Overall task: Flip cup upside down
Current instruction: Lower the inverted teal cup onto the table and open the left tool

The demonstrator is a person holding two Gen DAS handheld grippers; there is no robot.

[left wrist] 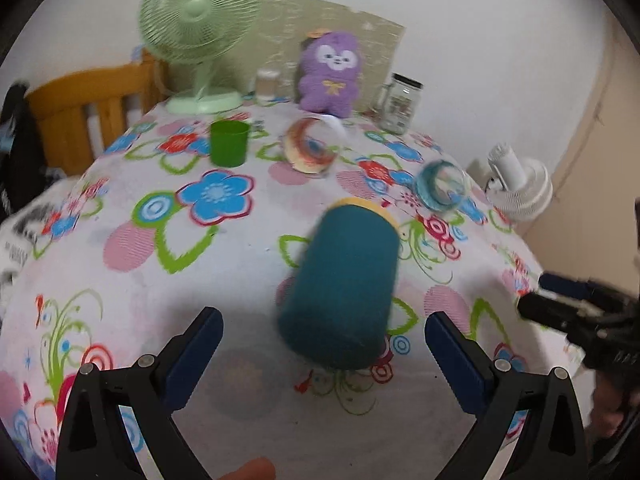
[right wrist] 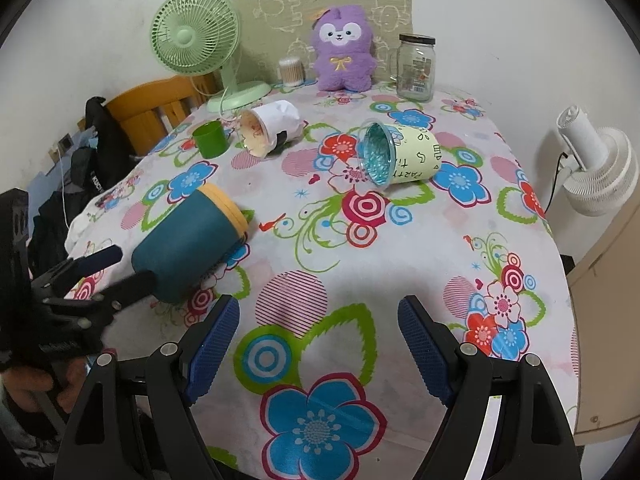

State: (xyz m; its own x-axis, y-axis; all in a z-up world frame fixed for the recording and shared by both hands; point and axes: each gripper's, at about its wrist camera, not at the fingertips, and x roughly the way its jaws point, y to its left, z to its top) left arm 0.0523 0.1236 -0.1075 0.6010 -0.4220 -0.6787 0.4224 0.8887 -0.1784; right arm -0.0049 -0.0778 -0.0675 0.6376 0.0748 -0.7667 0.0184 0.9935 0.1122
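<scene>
A teal cup with a yellow rim [left wrist: 344, 280] lies on its side on the flowered tablecloth, base toward my left gripper [left wrist: 324, 344]. The left gripper is open, its jaws standing either side of the cup's base without touching it. In the right wrist view the same cup [right wrist: 188, 240] lies at the left, with the left gripper [right wrist: 116, 268] at its base. My right gripper [right wrist: 318, 344] is open and empty over the near part of the table. It shows at the right edge of the left wrist view [left wrist: 560, 300].
A white paper cup [right wrist: 268, 128] and a clear-lidded cup [right wrist: 400, 154] lie on their sides farther back. A green cup [right wrist: 210, 140] stands upright. A green fan [right wrist: 200, 40], purple plush [right wrist: 344, 50] and glass jar [right wrist: 416, 68] line the wall. A white fan [right wrist: 596, 168] is at the right.
</scene>
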